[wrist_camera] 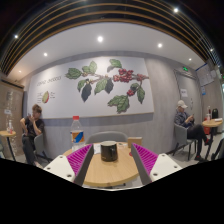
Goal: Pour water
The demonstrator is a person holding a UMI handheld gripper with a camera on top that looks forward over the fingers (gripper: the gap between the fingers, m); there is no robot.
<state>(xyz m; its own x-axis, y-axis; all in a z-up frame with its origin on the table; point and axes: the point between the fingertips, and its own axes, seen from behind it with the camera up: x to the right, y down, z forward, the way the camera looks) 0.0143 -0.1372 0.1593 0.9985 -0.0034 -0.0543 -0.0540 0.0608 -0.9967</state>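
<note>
Gripper (pixel 109 160) held level, fingers spread wide, empty, framing the dark cup (pixel 109 151) standing free between them on the round wooden table (pixel 108 172); water bottle (pixel 76 132) upright beyond the left finger, ungrasped, likely next target.

The tool (pixel 109 158) sits at the lower centre of the frame, level, its two magenta pads (pixel 78 158) spread wide apart, gripping nothing.

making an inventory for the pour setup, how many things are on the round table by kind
bottle: 1, clear with a blue label, left of the fingers
dark cup: 1, between the open fingers of the gripper, a gap at either side
total: 2, both on the wooden table
</note>
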